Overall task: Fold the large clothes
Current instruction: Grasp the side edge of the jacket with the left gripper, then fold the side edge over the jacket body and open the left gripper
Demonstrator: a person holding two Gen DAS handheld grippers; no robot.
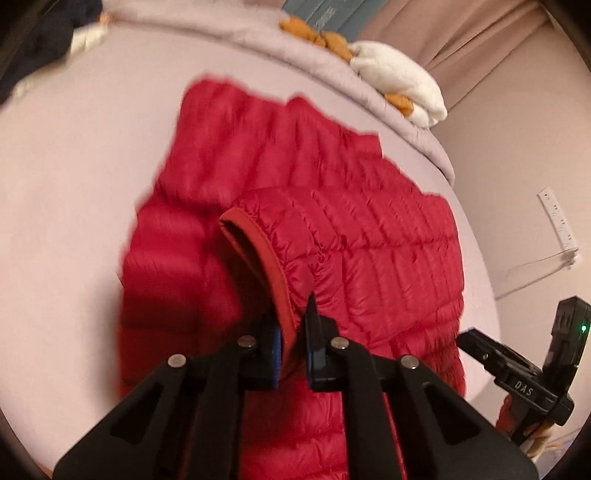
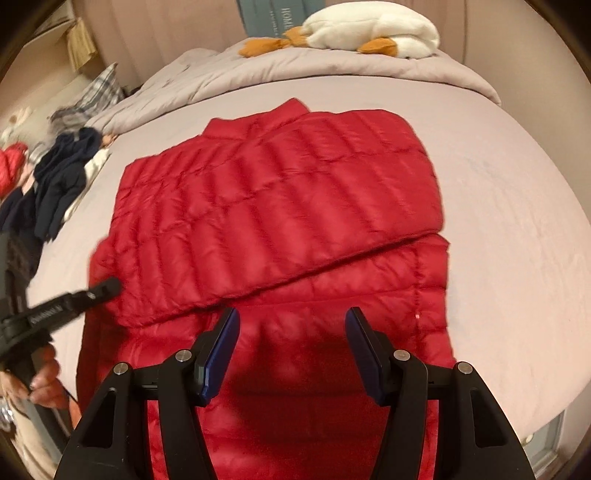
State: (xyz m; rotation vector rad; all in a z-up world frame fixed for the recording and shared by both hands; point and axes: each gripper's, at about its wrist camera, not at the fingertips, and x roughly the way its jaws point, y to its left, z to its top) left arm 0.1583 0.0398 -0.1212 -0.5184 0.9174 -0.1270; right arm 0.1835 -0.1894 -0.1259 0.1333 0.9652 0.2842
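Jacket: I see one red puffer jacket [image 2: 280, 206] mid-bed, one side folded over.
Bed: lilac sheet [image 2: 498, 221]; one white plush [image 2: 373, 29] beyond the jacket.
Left gripper [image 1: 293, 332]: clenched on the jacket's cuff edge.
Right gripper [image 2: 291, 350]: released, above the jacket's near part.

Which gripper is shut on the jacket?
The left gripper: its fingers pinch the red jacket's trimmed edge. The right gripper hovers open above it.

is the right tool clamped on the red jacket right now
No, the right tool stands open over the red jacket, its pads apart with nothing pinched between them.
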